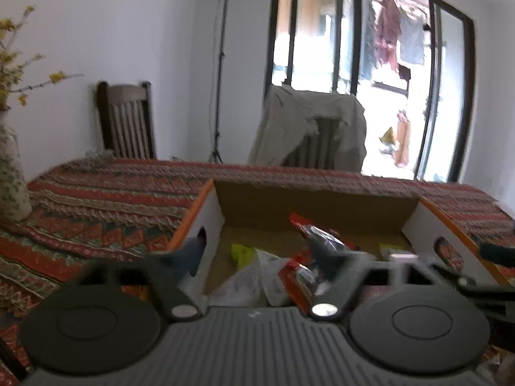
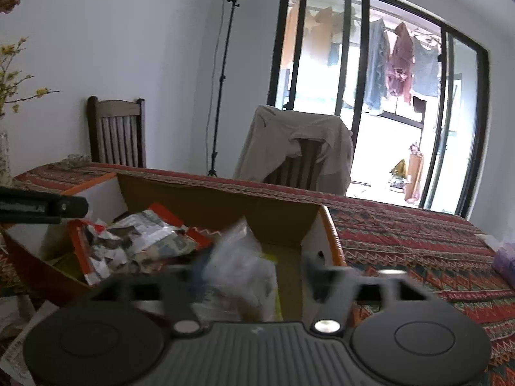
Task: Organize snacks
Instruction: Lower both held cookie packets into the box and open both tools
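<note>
1. Left wrist view: the left tongs (image 1: 254, 257) are standing wide, gripping nothing, over the cardboard box (image 1: 315, 197); red-and-silver snack packets (image 1: 318, 239) and a clear bag (image 1: 251, 273) are lying inside.
2. Right wrist view: the right tongs (image 2: 251, 273) are gaping wide above a blurred clear bag (image 2: 239, 257); crumpled packets (image 2: 135, 241) are sitting on the left.
3. A woven striped cloth is covering the tabletop (image 2: 402, 234); slatted wooden chairs (image 2: 117, 132) are standing at the far side.

An open cardboard box (image 1: 317, 201), brown inside with white end walls, orange edging and cut-out handle holes, sits on the patterned tablecloth. Inside lie crumpled orange-and-silver snack packets (image 2: 128, 241), a clear plastic bag (image 2: 239, 257) with blurred contents, and a yellow-green packet (image 1: 243, 252) on the box floor, all loosely heaped together.
</note>
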`<action>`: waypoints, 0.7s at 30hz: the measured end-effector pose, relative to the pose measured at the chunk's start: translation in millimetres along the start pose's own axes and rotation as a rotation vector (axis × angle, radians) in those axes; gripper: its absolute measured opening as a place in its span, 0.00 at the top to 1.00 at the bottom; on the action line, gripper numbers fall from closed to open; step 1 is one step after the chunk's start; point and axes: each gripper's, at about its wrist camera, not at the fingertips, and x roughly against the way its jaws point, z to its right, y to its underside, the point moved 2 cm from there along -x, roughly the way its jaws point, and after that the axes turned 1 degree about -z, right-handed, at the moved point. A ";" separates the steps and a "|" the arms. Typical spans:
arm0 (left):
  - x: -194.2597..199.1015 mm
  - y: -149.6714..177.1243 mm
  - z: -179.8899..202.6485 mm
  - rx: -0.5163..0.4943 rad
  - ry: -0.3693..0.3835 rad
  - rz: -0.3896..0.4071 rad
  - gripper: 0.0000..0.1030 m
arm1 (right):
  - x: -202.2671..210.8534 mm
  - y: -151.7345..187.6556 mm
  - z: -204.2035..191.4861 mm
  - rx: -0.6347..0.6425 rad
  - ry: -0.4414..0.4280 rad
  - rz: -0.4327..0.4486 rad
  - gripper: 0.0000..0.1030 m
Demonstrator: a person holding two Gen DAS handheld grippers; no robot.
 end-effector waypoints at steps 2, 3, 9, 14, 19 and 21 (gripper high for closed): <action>3.8 -0.3 0.2 -0.002 -0.036 0.031 0.00 | 3.3 -0.6 1.1 -0.007 0.000 0.017 0.05; 4.3 -0.4 0.1 -0.002 -0.033 0.033 0.00 | 4.7 -1.0 1.7 -0.012 0.001 0.025 0.04; 9.6 -2.3 -0.4 0.020 -0.020 0.043 0.00 | 12.2 -3.3 6.6 -0.039 0.002 0.059 0.00; 10.2 -4.2 -4.2 0.040 -0.020 0.044 0.00 | 12.5 -4.8 7.3 -0.046 0.000 0.068 0.00; 12.7 -5.9 -7.8 0.062 -0.020 0.045 0.00 | 18.2 -6.0 10.8 -0.068 0.002 0.091 0.00; 14.8 -7.0 -8.1 0.065 -0.015 0.046 0.00 | 19.6 -6.8 11.7 -0.075 0.001 0.098 0.00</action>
